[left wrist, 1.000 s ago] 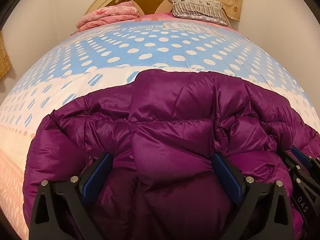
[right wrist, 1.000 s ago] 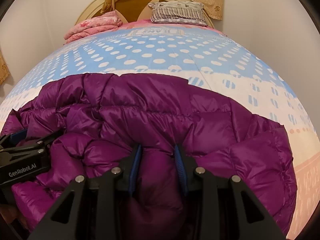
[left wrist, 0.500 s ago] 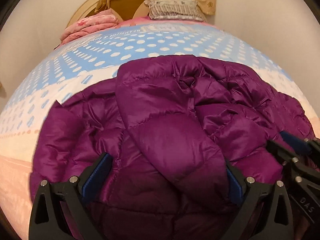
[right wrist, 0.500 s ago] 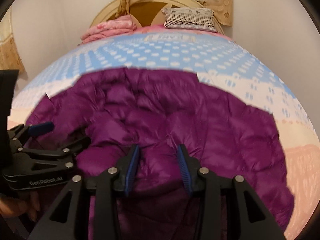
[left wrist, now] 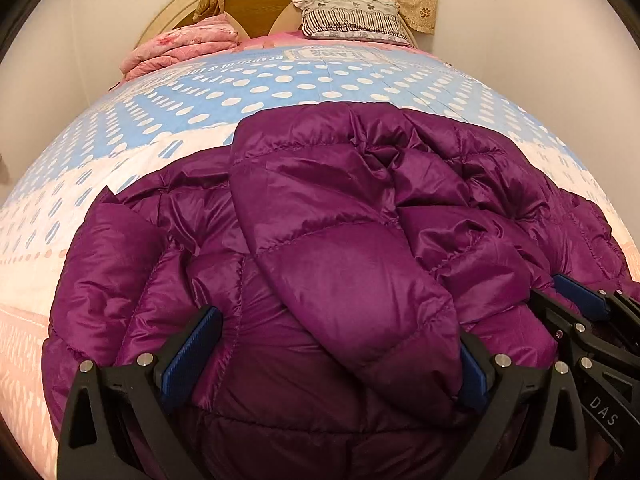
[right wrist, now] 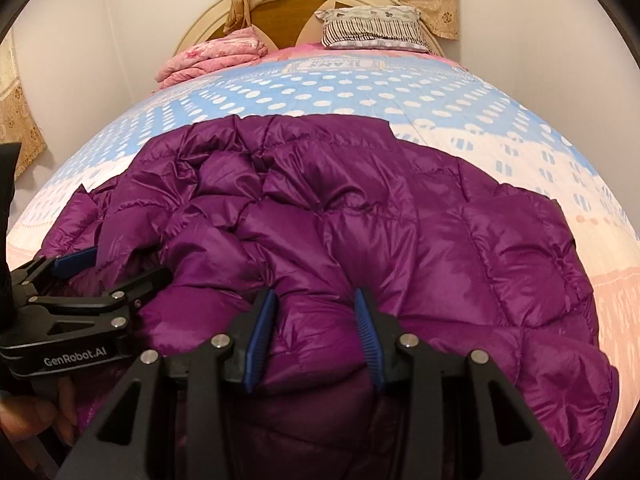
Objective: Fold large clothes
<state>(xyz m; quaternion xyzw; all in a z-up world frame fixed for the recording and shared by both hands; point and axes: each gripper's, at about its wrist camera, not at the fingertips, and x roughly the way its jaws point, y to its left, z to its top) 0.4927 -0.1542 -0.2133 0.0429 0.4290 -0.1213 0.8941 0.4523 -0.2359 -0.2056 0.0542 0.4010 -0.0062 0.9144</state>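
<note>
Bed (left wrist: 280, 80) under a dotted blue sheet, one purple puffer jacket (left wrist: 340, 240) on its near end.
Jacket's long axis across the bed, side to side; one striped pillow (left wrist: 352, 20), one pink folded quilt (left wrist: 180, 48) at the headboard. Two tools: left tool (left wrist: 328, 356) spread wide astride a padded fold; right tool (right wrist: 316, 336) partly apart, padding bulging between.

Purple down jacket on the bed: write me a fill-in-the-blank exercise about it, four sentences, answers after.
1. The purple down jacket lies on a bedspread that is blue with white ____.
2. The folded blanket at the headboard is ____ in colour.
3. The striped pillow lies to the ____ of that blanket in both views.
4. The pads of the left gripper and the right gripper are ____ in colour.

Missing words: dots; pink; right; blue
</note>
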